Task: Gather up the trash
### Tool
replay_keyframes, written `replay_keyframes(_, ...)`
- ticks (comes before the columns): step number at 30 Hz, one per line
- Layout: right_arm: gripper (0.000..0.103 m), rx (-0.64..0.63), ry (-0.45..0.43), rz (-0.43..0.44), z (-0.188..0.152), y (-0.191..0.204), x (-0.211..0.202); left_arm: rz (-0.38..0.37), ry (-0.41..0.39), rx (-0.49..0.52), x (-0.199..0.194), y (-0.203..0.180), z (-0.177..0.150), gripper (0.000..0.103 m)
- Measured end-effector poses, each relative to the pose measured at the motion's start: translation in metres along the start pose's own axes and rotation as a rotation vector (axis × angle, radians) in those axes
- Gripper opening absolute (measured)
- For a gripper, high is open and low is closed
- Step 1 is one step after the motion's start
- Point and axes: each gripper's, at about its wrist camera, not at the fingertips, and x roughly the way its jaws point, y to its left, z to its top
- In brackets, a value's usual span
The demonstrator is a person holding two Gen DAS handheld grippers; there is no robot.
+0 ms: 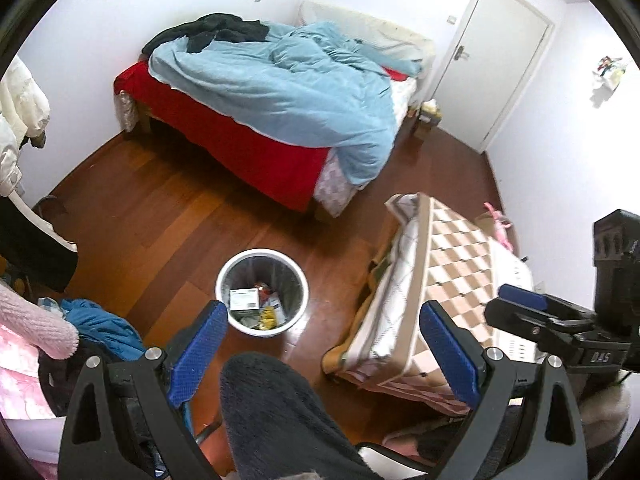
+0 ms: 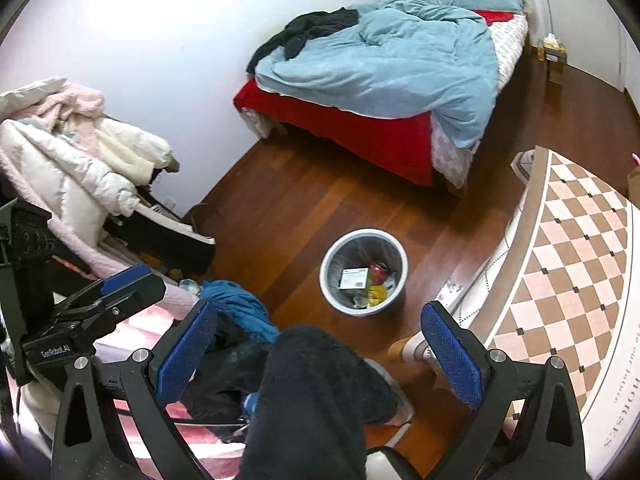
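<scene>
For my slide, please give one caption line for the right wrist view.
Open right gripper above a white trash bin with litter on a wooden floor, beside an unmade bed.

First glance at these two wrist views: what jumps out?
The bed against the far wall, its rumpled blue duvet over a red sheet. Then the white trash bin on the wood floor at centre, already holding a box, a can and wrappers. Both grippers, left and right, hover open and empty above a dark fuzzy knee.

claws (image 1: 324,340): black frames | blue textured pads (image 1: 200,344) | silver screws | fuzzy dark trousers (image 2: 320,400)
</scene>
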Motion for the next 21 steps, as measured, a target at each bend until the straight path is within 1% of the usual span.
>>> replay_keyframes(6,0.103,-0.014,-0.003,0.052,0.0,0.015,-0.015,-0.04,-0.029,-0.003,-0.025,-0.002,-0.001,0.098)
replay_keyframes(13,0.103,-0.014,-0.003,0.091,0.001,0.026,-0.022,-0.051,-0.06,0.004,-0.045,-0.002,0.0,0.098)
replay_keyframes(21,0.103,-0.032,-0.01,0.098,0.005,0.033,-0.027,-0.039,-0.08,0.009,-0.054,0.001,-0.001,0.098)
